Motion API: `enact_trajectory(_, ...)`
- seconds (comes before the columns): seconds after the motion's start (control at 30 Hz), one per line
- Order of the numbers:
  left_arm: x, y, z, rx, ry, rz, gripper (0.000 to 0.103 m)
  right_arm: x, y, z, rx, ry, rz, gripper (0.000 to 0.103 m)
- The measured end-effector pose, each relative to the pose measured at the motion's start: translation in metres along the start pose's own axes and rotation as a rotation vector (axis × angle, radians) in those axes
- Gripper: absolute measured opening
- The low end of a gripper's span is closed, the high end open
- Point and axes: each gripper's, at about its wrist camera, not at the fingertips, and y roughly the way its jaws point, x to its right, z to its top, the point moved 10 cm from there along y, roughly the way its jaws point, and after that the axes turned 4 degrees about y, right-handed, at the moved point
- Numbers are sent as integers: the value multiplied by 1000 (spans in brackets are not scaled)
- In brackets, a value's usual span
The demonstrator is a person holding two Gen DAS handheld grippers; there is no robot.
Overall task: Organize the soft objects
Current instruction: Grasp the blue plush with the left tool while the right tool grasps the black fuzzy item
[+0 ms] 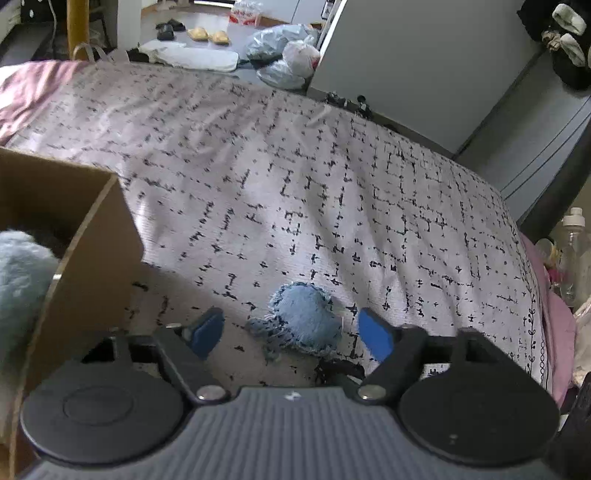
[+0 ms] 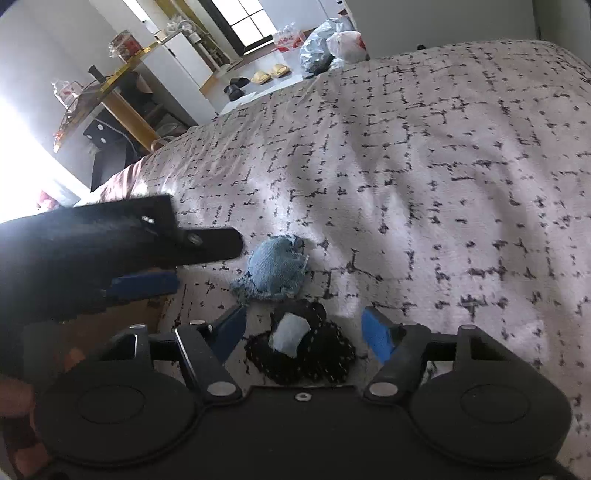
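Hovering left gripper [image 1: 291, 334] (jaws apart), denim pouch [image 1: 308, 319] between

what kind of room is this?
Most likely a bedroom in a home. The work surface is a bed with a patterned bedspread; slippers and filled plastic bags lie on the floor beyond its far edge.

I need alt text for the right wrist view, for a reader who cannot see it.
An open right gripper with blue fingertips hovers over a black pouch with a white label, lying on a patterned bedspread. A denim pouch lies just beyond it, and the left gripper reaches in from the left.
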Motion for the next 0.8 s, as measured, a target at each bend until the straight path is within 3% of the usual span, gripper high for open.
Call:
enact_trajectory(0.1, 0, 13, -1, -21, -5, -22, 60, 2, 7, -3, -29, -7, -10, 68)
enact_trajectory(0.4, 16, 48, -3, -97, 68, -27, 59, 12, 15, -4, -56, -8, -23, 62)
enact_trajectory(0.6, 20, 56, -3, -110, 129, 9, 59, 19, 15, -1, -52, 15, -26, 38)
enact_trajectory(0.8, 23, 53, -8, -110, 205, 41, 46, 18, 11, 0, -55, 26, -14, 33)
